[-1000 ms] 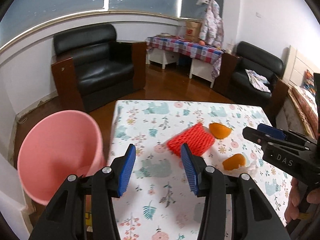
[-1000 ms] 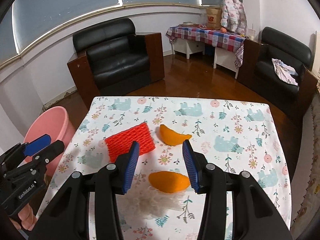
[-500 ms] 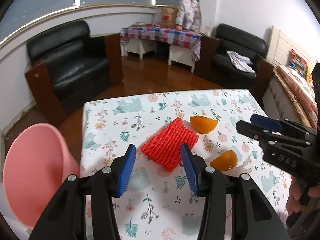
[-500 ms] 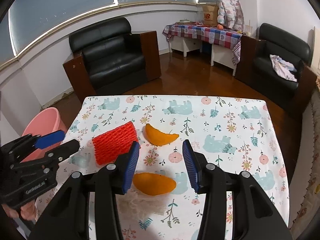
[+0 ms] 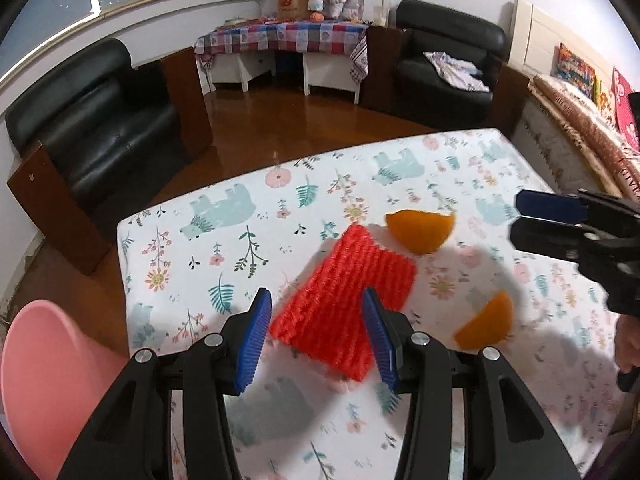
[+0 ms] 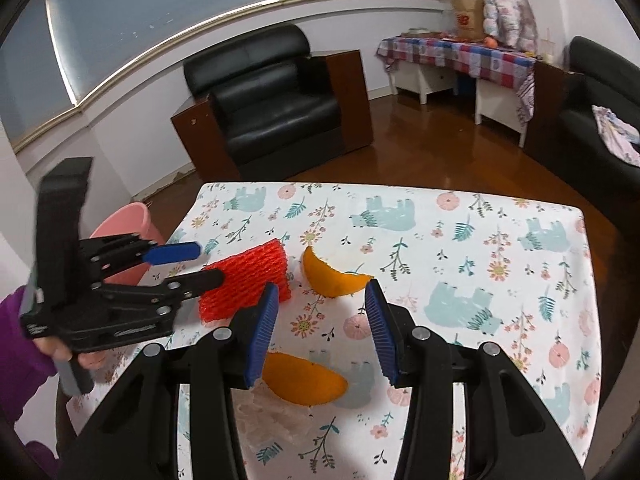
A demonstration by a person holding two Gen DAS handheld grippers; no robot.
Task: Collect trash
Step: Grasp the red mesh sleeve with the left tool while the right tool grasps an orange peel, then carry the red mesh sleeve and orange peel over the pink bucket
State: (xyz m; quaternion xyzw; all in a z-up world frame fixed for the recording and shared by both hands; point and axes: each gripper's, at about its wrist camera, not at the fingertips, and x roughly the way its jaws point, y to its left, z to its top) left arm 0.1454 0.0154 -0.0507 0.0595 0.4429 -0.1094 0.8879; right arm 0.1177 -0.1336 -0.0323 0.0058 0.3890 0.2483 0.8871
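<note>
Two grippers hang over a bench covered in a cloth printed with bears and flowers. The left gripper has its blue fingers spread wide, one on each side of the near end of a red foam net, with a gap between each pad and the net; it grips nothing. In the right wrist view the same gripper comes in from the left, its tips at the net's left edge. The right gripper is also wide open and empty, above the bench between two orange peels: one peel lies just beside the net's far right corner, the other lies nearer, under the left finger, touching a crumpled clear wrapper. From the left wrist the peels show at and, and the right gripper enters from the right edge. A pink bin stands on the floor just off the bench's left corner, also seen at.
</note>
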